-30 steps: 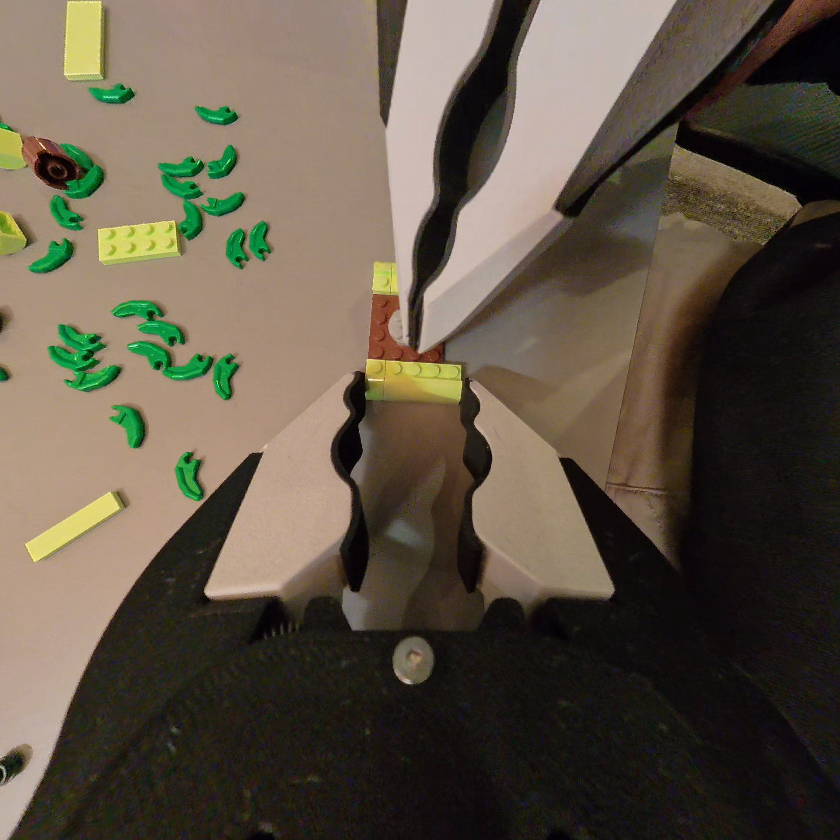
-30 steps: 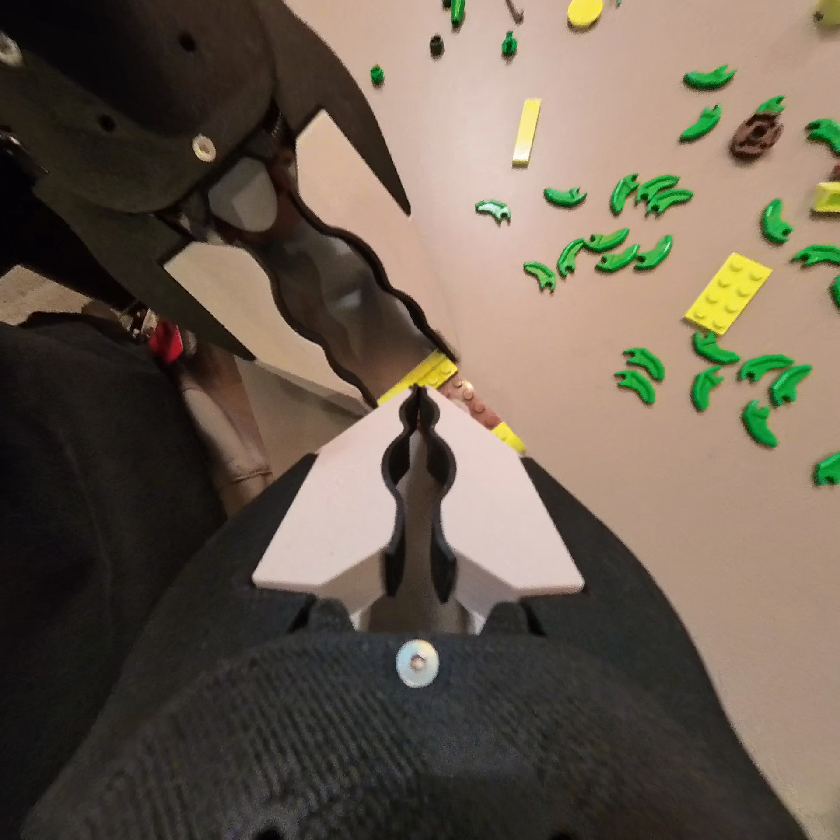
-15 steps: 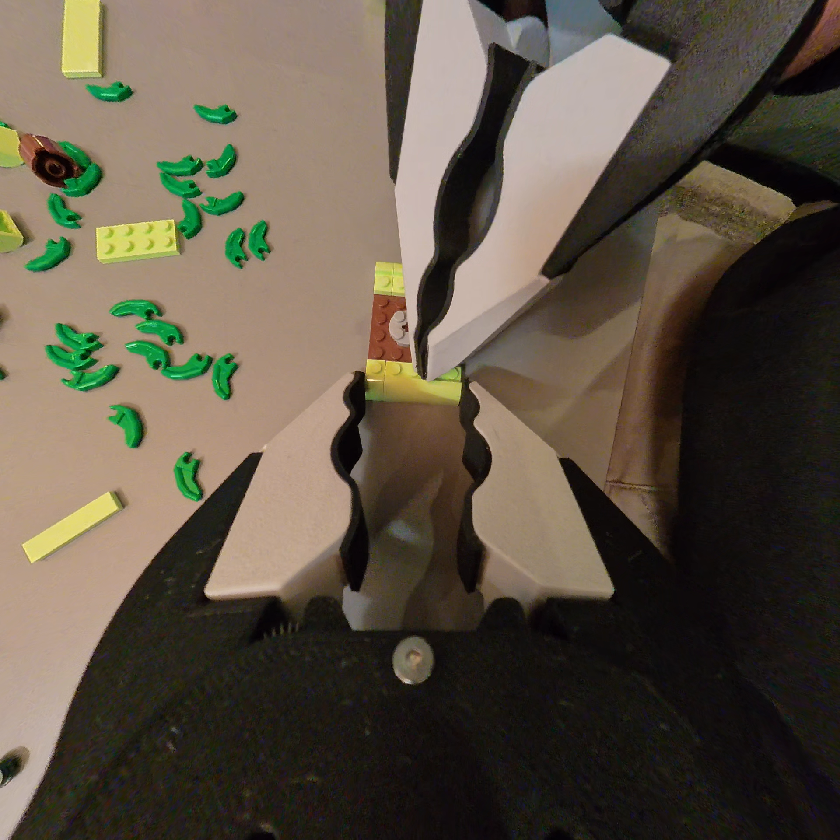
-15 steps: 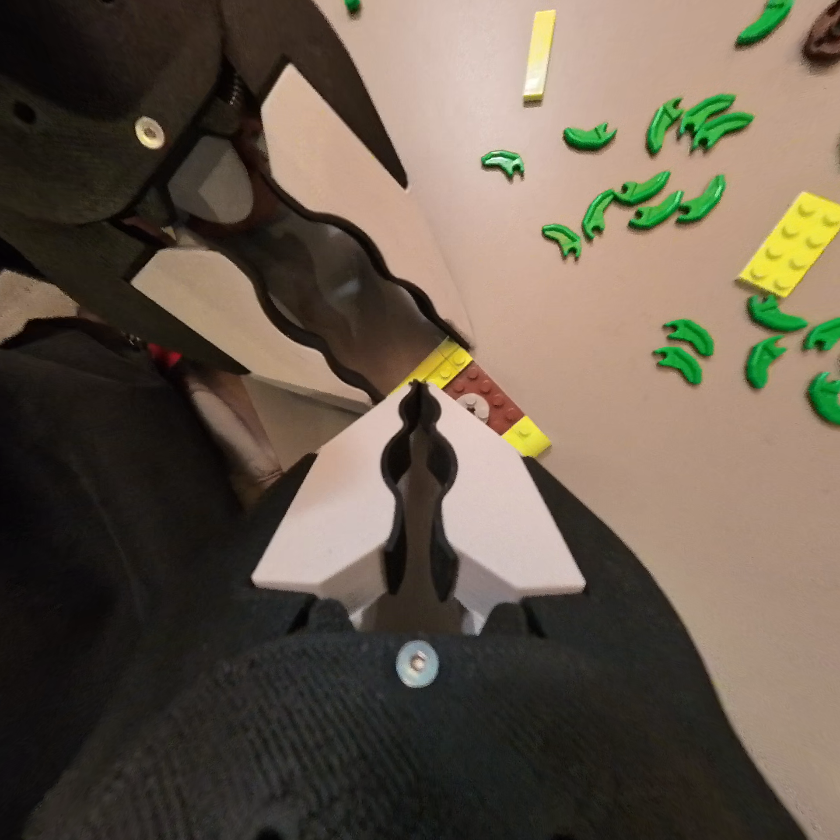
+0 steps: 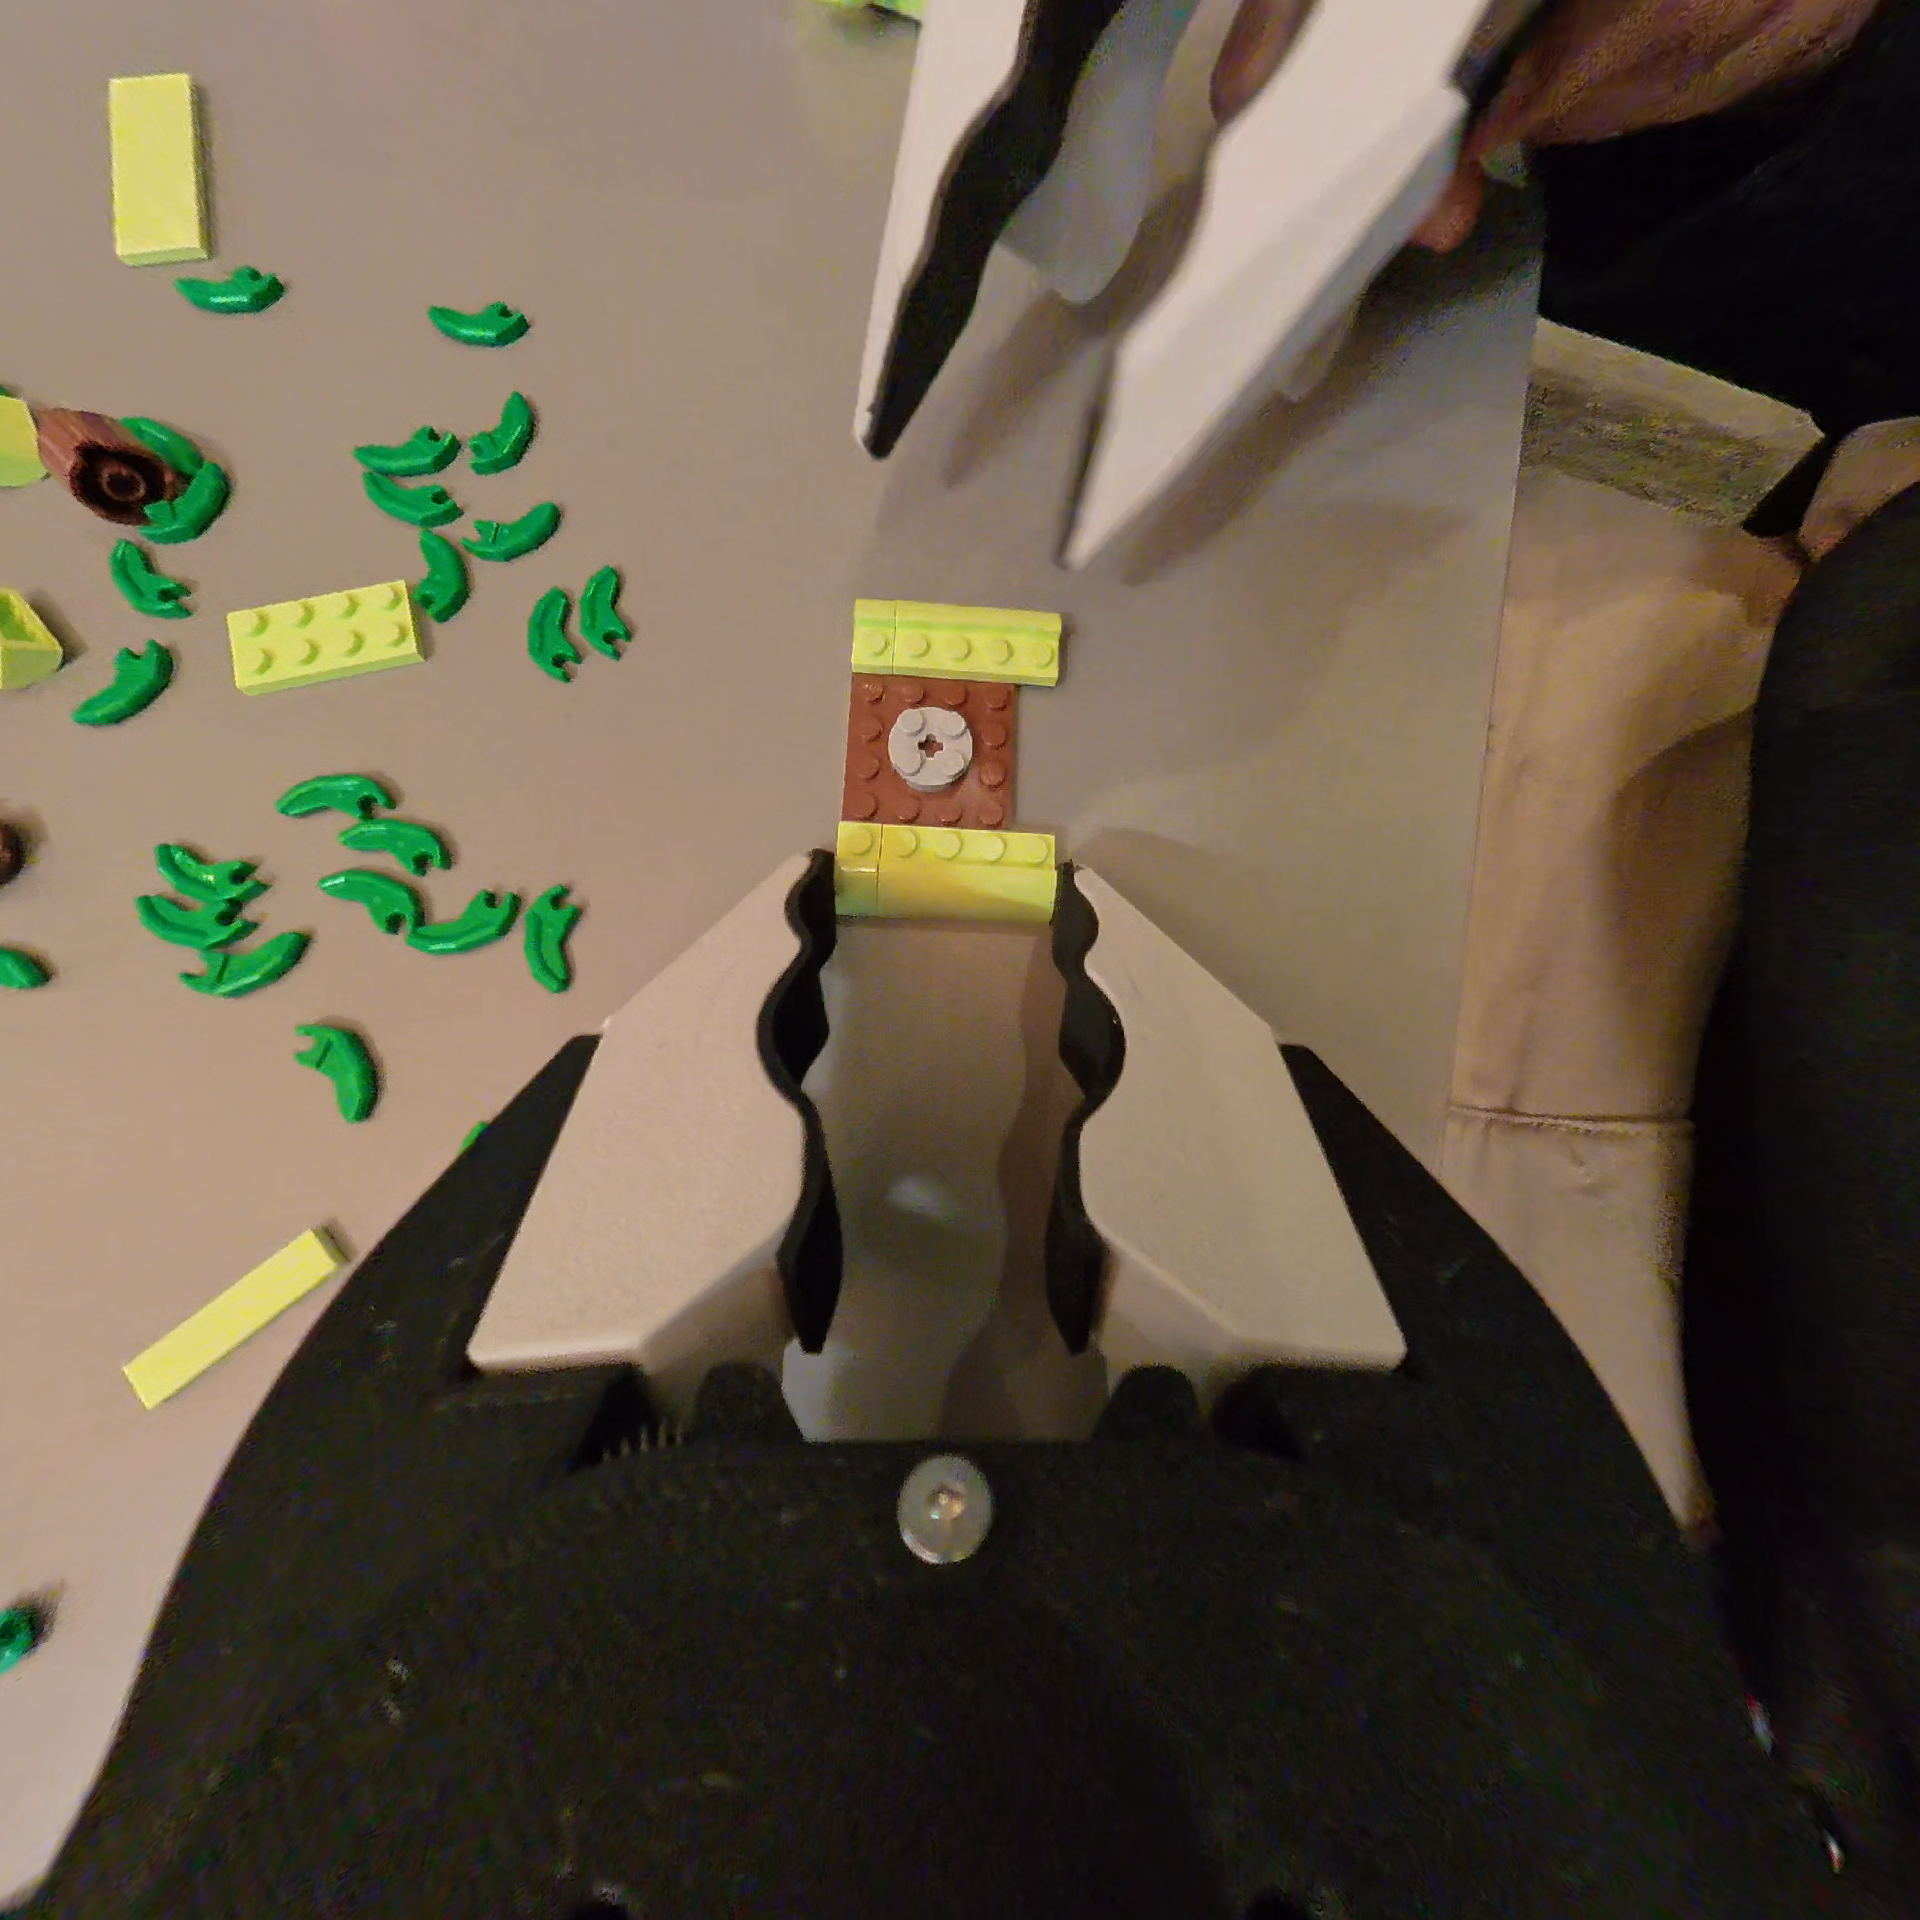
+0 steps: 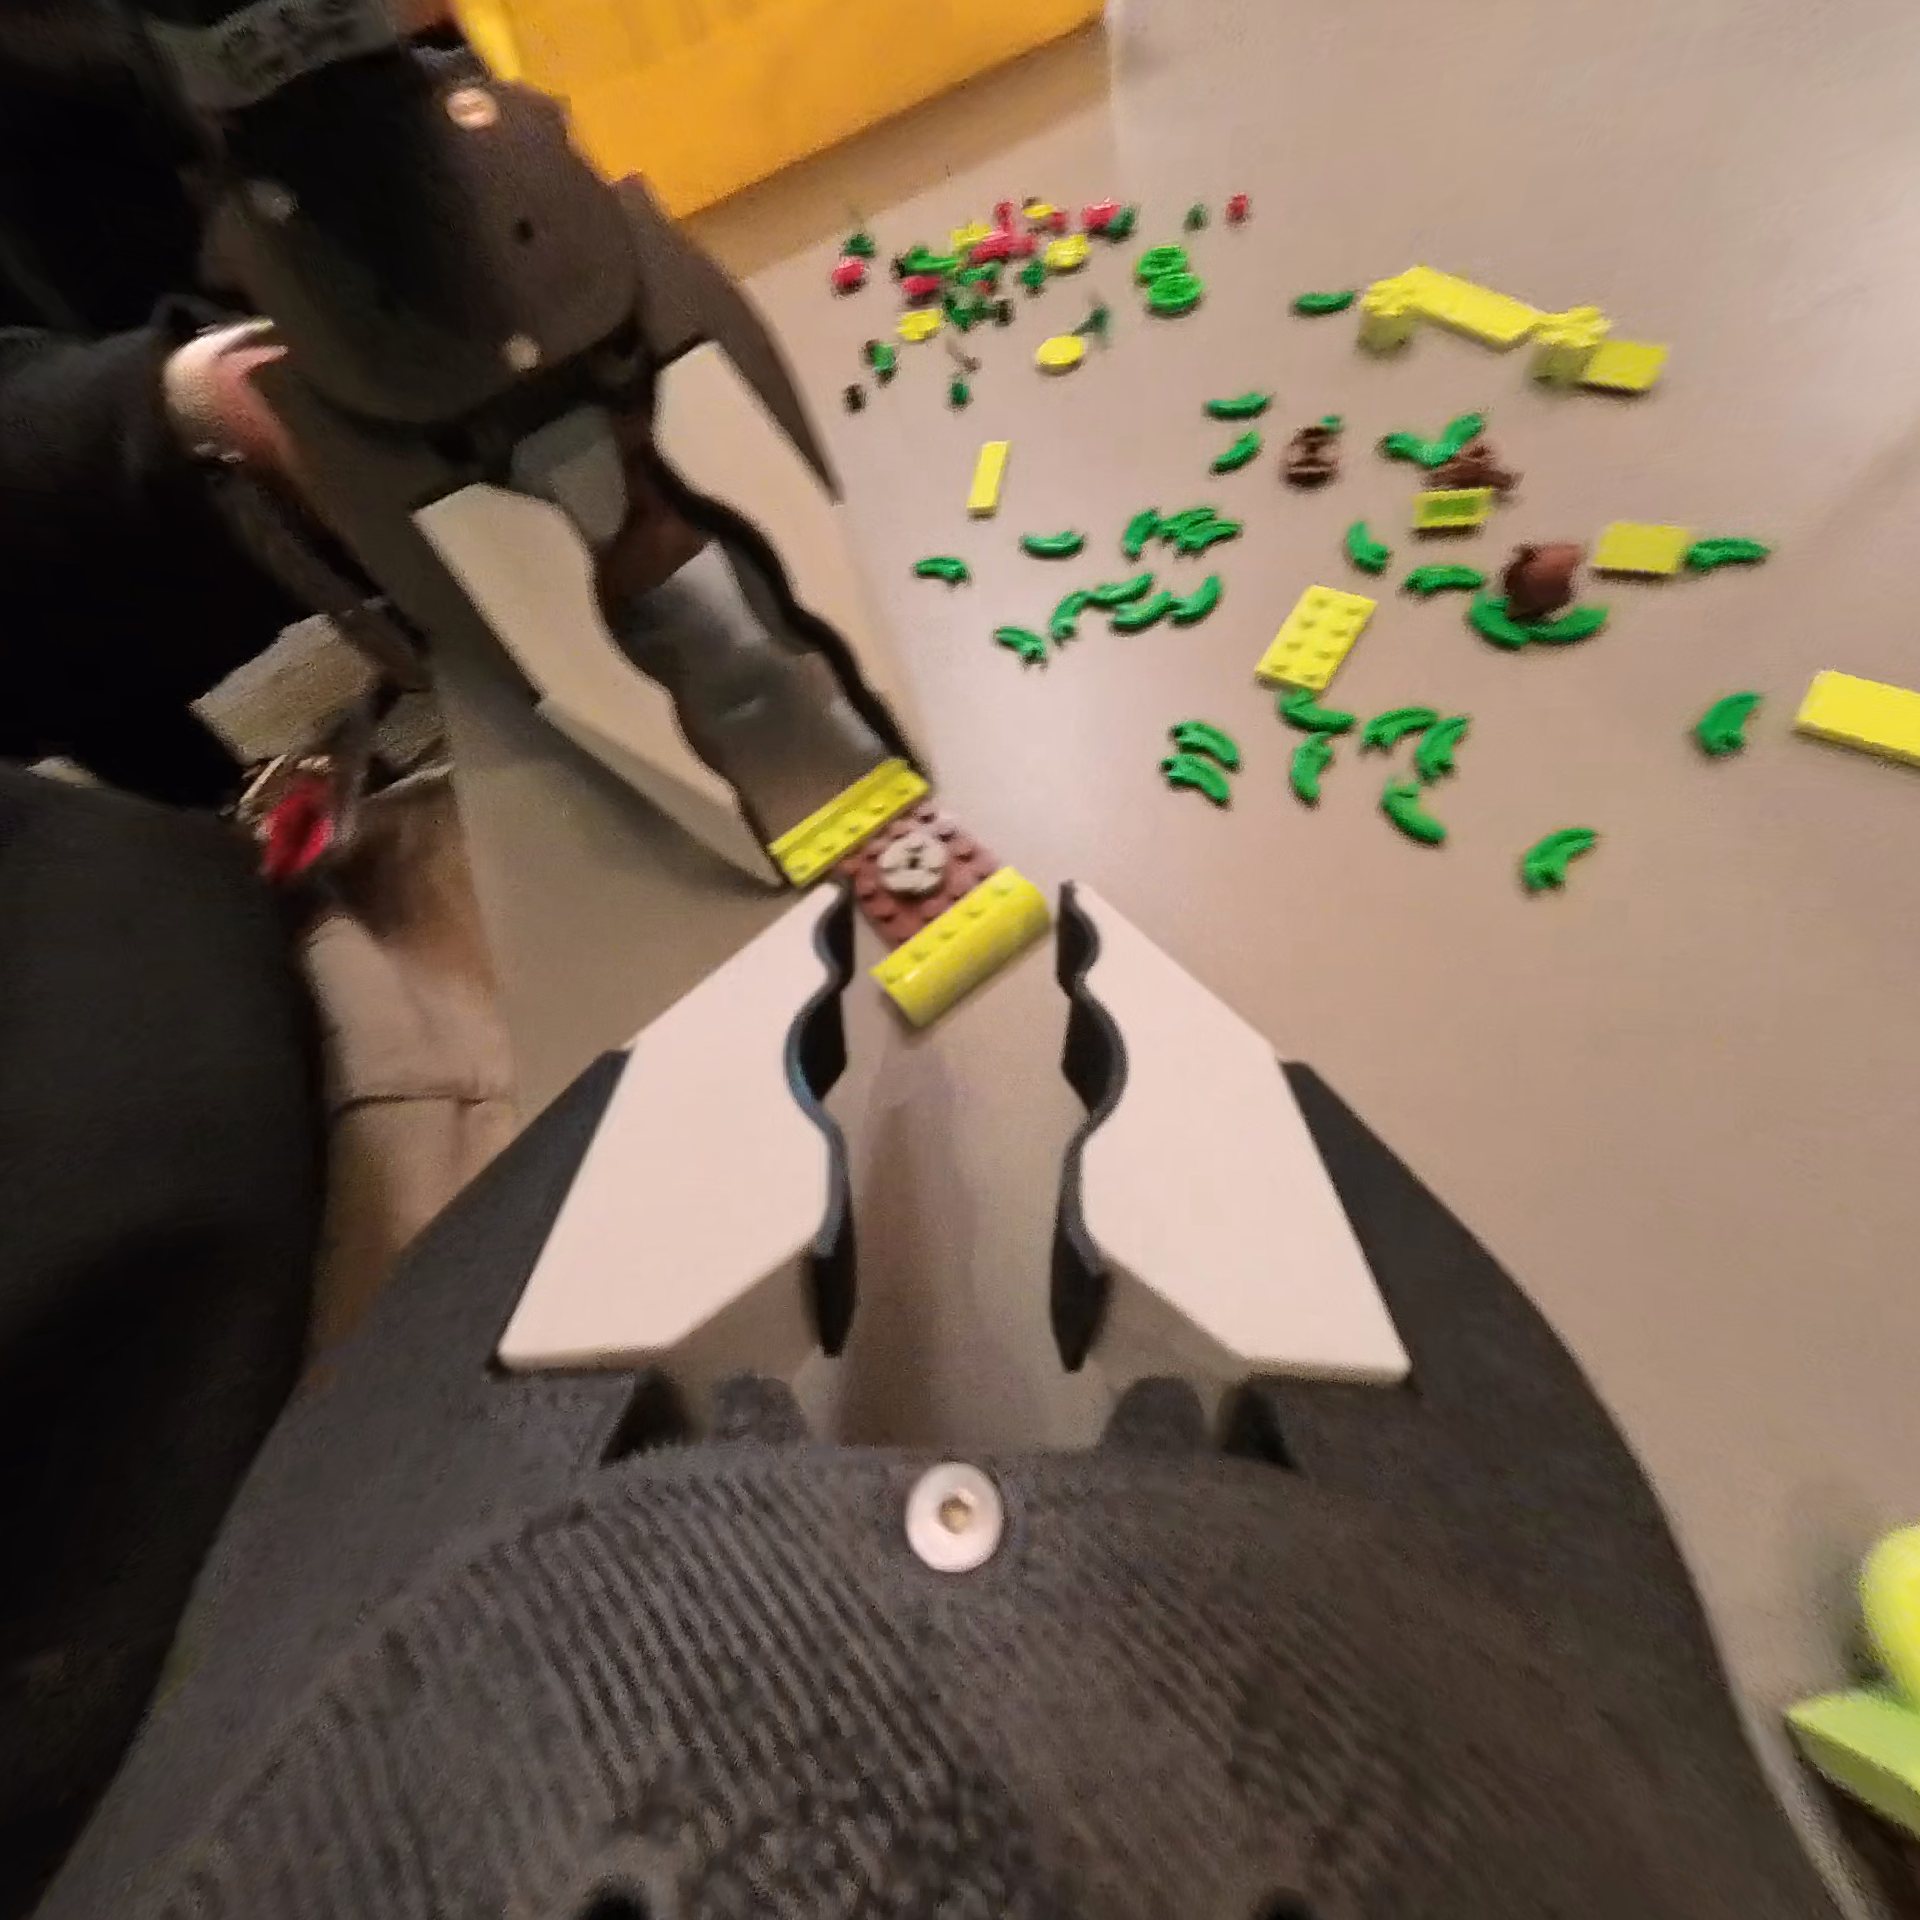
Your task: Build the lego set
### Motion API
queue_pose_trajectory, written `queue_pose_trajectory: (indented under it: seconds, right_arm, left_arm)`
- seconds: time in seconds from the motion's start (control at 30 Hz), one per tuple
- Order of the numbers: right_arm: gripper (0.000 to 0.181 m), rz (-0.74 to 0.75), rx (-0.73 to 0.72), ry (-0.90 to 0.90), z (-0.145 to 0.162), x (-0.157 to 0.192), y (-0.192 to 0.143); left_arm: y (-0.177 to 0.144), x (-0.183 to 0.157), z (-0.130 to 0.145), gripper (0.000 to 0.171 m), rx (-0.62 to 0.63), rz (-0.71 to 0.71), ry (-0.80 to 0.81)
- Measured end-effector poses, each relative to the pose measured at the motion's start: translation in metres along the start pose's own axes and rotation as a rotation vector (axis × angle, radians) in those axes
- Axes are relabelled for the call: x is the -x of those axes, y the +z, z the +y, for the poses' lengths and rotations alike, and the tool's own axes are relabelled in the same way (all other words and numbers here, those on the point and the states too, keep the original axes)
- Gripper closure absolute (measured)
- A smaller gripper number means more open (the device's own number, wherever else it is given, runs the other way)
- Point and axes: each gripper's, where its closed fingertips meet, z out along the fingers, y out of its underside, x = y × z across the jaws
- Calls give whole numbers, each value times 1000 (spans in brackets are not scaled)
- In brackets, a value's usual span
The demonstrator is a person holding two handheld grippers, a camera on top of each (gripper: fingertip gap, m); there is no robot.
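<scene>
Left wrist view: the left claw (image 5: 945, 883) grips the near lime brick (image 5: 945, 876) of a small lego assembly (image 5: 935, 753), one fingertip at each end of the brick. The assembly lies on the grey tabletop (image 5: 675, 208) close to its near edge: a brown studded plate (image 5: 997, 805) with a grey round piece (image 5: 931, 750) at its centre, and a second lime brick (image 5: 956, 646) across its far side. At 12 o'clock from it the right claw (image 5: 977, 499) hangs above the tabletop, released and empty, clear of the assembly; its upper part is cut off by the frame, and a hand (image 5: 1621, 94) shows behind it at 1 o'clock.

From 9 to 11 o'clock lie loose parts, well apart from the assembly: many green curved pieces (image 5: 384, 894), a lime studded plate (image 5: 324, 634), a lime flat tile (image 5: 156, 166), a long lime strip (image 5: 234, 1317) at 8 o'clock, and a dark brown round piece (image 5: 109, 478). None lies between the claws and the assembly. At 3 o'clock, beyond the tabletop edge, beige cloth (image 5: 1579, 831) and dark clothing fill the frame.

The right wrist view is blurred. Its own claw (image 6: 956, 904) stands open, with the far lime brick seen between its tips but not touching them. Small red, green and yellow bits (image 6: 987, 270) at 12 o'clock are too smeared to identify; a yellow object (image 6: 790, 73) is cut off at the top.
</scene>
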Motion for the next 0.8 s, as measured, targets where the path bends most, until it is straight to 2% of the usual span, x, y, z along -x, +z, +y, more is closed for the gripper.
queue_pose_trajectory:
  seconds: [0.13,0.2,0.33,0.57,0.8]
  right_arm:
    - [133,-34,106,-68,14,10,11]
    - [137,-1,148,-142,18,6,16]
    - [141,35,90,-218,8,4,14]
    - [138,1,-49,-115,-10,0,0]
    - [138,-11,-10,-93,-6,-1,4]
  left_arm:
    - [1,4,-1,130,2,16,18]
    - [1,4,-1,130,3,16,27]
    - [-1,2,1,129,5,8,55]
    - [0,2,1,128,7,0,63]
    - [-1,2,1,128,7,-3,66]
